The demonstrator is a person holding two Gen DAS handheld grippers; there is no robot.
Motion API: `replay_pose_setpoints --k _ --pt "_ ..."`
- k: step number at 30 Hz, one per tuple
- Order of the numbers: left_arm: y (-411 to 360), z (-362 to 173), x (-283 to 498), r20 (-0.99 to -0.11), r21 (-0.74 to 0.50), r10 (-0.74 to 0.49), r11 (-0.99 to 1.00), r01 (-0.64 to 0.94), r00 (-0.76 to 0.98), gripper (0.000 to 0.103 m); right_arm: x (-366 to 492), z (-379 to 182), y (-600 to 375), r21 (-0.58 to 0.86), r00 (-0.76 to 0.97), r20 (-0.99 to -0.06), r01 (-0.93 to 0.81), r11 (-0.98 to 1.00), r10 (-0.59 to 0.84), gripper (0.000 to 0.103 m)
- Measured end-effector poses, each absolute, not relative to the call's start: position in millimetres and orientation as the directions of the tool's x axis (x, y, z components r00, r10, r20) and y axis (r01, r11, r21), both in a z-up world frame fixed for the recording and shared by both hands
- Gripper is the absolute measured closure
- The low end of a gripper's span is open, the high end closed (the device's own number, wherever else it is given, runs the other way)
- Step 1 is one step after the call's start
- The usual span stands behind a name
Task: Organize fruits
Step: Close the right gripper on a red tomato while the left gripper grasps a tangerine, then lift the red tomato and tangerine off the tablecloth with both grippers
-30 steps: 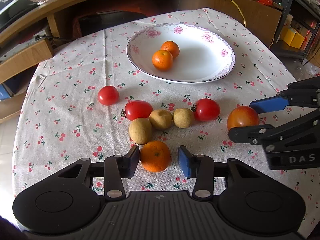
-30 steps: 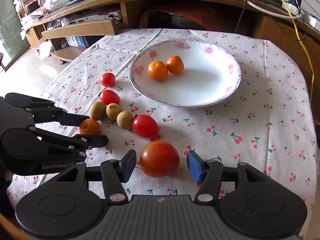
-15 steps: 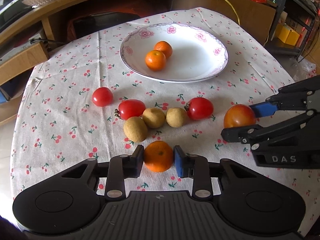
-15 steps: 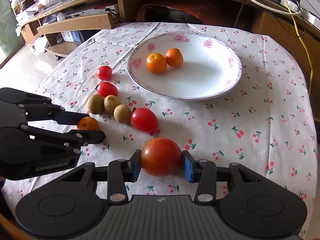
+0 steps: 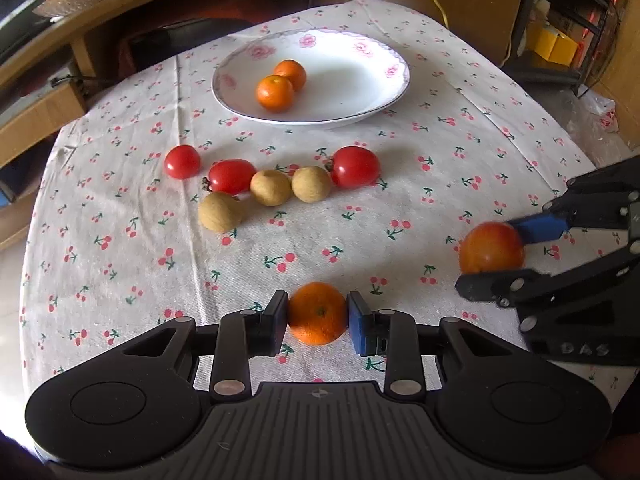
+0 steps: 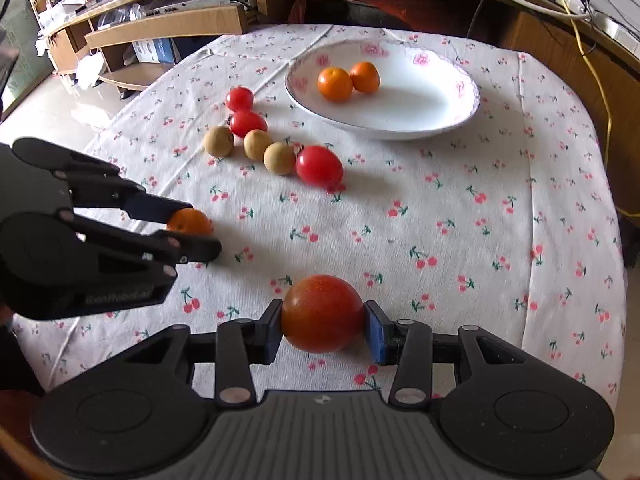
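1. While both tools work over a cherry-print tabletop (image 5: 400,208), the left tongs (image 5: 318,318) are clamped on a small mandarin (image 5: 318,312), one pad pressed to each side of the fruit.
2. Seen from the right wrist camera, the right tongs (image 6: 322,326) are clamped on a large red-orange tomato (image 6: 322,312), its skin touching both the black pad and the blue pad.
3. Both held fruits sit at the near edge of the tabletop, well apart from the white floral plate (image 5: 360,92) at the far side.
4. Two more mandarins (image 5: 282,82) lie touching each other in the left part of that plate; the rest of its bowl is bare.
5. Between the plate and the tongs, a loose row of fruit stays on the cloth: three small red tomatoes (image 5: 354,167) and three tan longans (image 5: 271,187).
6. Two longans sit side by side between two of the tomatoes, the third longan lies just nearer the camera, and the third tomato stands apart at the left end of the row.
7. Each tool shows in the other's view, the left tongs at the left of the right camera's frame and the right tongs at the right of the left camera's frame.
8. A wooden shelf unit (image 6: 168,28) stands beyond the tabletop.
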State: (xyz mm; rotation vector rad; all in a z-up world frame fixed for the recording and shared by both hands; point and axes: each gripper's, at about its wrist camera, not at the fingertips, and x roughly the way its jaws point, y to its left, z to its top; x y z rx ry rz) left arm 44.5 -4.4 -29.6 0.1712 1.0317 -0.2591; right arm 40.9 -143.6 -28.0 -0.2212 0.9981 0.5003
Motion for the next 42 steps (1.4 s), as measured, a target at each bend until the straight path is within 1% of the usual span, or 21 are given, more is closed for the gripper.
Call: replay_pose_setpoints --k 2,4,6,7,8,13,20,22,24,26,27,29,30,35,37,42 --pt "-4 -30 44 -0.862 0.025 -0.129 0.956 0.293 0.491 0.061 42 -28 -143 0.045 0.445 -0.843 -0.499 0.865 0.3 0.06" --pt "-5 -30 43 -0.859 0.033 -0.125 0.954 0.299 0.496 0.06 43 -29 -143 0.049 0.443 -0.843 -0.499 0.865 0.303 0.06" --pt "-5 -30 43 -0.857 0.047 -0.115 0.953 0.298 0.503 0.053 44 -29 -142 0.051 0.441 -0.843 -0.502 0.863 0.307 0.059" --pt "-5 -30 43 -0.856 0.052 -0.11 0.954 0.296 0.506 0.045 44 -29 -141 0.045 0.442 -0.843 -0.509 0.86 0.306 0.059" --pt "-3 -31 43 -0.855 0.052 -0.108 0.955 0.292 0.507 0.041 43 -29 -141 0.042 0.444 -0.842 -0.512 0.858 0.306 0.058" --pt "-1 -32 43 -0.856 0.044 -0.113 0.957 0.287 0.505 0.034 46 -30 -143 0.042 0.44 -0.845 -0.513 0.857 0.305 0.051" --pt "-2 -32 43 -0.853 0.046 -0.113 0.956 0.29 0.509 0.03 47 -30 -147 0.059 0.439 -0.841 -0.504 0.862 0.315 0.051" --pt "-3 -32 43 -0.853 0.048 -0.11 0.957 0.286 0.511 0.031 46 -30 -147 0.058 0.44 -0.841 -0.503 0.862 0.314 0.051" --pt "-4 -32 42 -0.852 0.047 -0.111 0.957 0.286 0.511 0.034 45 -30 -146 0.055 0.438 -0.844 -0.504 0.862 0.31 0.051" --pt "-6 -31 41 -0.853 0.042 -0.115 0.957 0.287 0.51 0.04 44 -30 -146 0.052 0.44 -0.844 -0.501 0.864 0.306 0.052" --pt "-6 -31 40 -0.853 0.042 -0.115 0.957 0.287 0.51 0.041 43 -30 -146 0.052 0.441 -0.844 -0.501 0.864 0.306 0.054" --pt "-7 -30 40 -0.853 0.038 -0.12 0.956 0.29 0.507 0.048 42 -29 -145 0.053 0.44 -0.844 -0.503 0.863 0.308 0.058" --pt "-9 -30 39 -0.854 0.036 -0.122 0.956 0.292 0.505 0.05 41 -29 -144 0.052 0.438 -0.845 -0.505 0.861 0.308 0.06" --pt "-15 -28 38 -0.857 0.043 -0.116 0.955 0.293 0.503 0.061 40 -29 -141 0.039 0.442 -0.847 -0.501 0.864 0.295 0.06" --pt "-16 -28 38 -0.857 0.042 -0.116 0.955 0.293 0.502 0.063 40 -29 -140 0.036 0.444 -0.847 -0.501 0.865 0.292 0.061" --pt "-14 -27 38 -0.857 0.04 -0.116 0.956 0.289 0.501 0.063 40 -28 -139 0.032 0.447 -0.847 -0.498 0.866 0.288 0.061"
